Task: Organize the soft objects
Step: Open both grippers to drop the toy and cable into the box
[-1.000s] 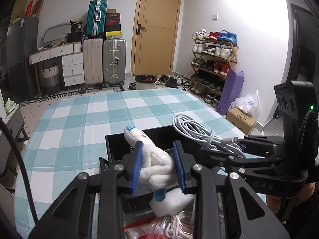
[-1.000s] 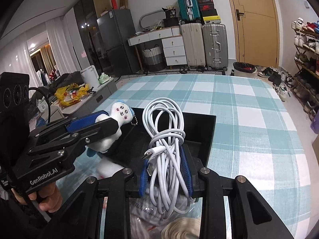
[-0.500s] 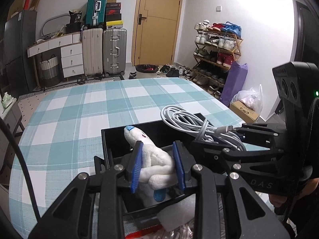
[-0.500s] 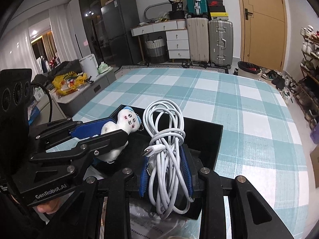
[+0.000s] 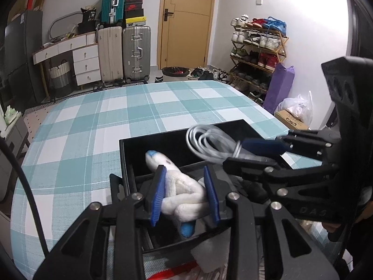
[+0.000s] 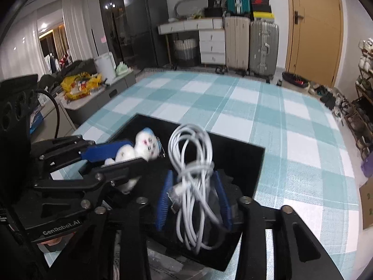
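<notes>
My left gripper is shut on a white plush toy with blue tips, held low inside a black open box. The toy also shows in the right wrist view, between the left gripper's blue pads. My right gripper has its pads wider apart around a coiled white cable, which hangs over the same black box. The cable and the right gripper also show in the left wrist view.
The box sits on a teal and white checked tablecloth. White foam and clear plastic bags lie at the near edge. Suitcases, drawers, a door and a shoe rack stand beyond the table.
Both grippers have moved forward and down into the black box with the toy and the cable. The right gripper's pads have spread apart and the cable looks looser between them.
</notes>
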Demonstrator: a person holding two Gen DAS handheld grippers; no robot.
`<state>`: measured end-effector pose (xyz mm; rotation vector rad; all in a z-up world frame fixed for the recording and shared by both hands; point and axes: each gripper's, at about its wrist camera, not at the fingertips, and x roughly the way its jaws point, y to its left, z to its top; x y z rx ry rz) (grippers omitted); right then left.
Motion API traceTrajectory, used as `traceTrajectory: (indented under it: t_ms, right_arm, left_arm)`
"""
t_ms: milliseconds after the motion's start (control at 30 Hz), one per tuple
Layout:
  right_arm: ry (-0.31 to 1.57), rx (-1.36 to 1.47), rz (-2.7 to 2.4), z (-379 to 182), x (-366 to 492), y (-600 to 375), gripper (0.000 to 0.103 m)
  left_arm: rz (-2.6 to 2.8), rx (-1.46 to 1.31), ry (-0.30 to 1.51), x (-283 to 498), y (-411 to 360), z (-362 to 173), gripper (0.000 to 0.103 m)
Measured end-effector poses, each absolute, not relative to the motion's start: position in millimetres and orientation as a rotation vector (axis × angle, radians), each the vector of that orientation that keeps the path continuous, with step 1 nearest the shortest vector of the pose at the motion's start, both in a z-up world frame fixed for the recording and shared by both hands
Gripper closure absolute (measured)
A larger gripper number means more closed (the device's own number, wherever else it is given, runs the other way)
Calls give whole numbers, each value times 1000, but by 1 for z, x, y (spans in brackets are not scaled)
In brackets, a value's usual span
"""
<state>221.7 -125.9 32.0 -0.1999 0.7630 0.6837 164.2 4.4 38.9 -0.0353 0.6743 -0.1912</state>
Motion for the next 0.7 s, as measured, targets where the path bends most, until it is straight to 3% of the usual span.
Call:
traceTrajectory:
  t_ms: [67,133,167,200,233,267,367,700]
  right_arm:
    - [735,-196,671,39,216,-131,57]
    - [717,-187,658,46,209,-139,47]
    - [709,-181,649,50,206,-143,43]
    - [698,-173,631,52,203,-147,32]
    - [685,-160,600,55,200,-154,20]
    - [678,-144,582,58,197,-161,15]
    - [669,-97,557,63,185,-178,2]
    - [681,-48,554,54,134,-208,1]
  left_arm:
    - [-193,-25,649,159,4,44,46]
    - [-195,-29,631,153,6,49,43]
    - [-195,-32,632,152,6,51,35]
    - [-179,-36,631,150,8,54,19]
    - [-154,-42,621,147,10,56,11]
    - [-136,-52,603,142,13,59,1]
    - [-129,-76,571,127,19,66,0]
    - [-92,-49,546,88,21,68,0]
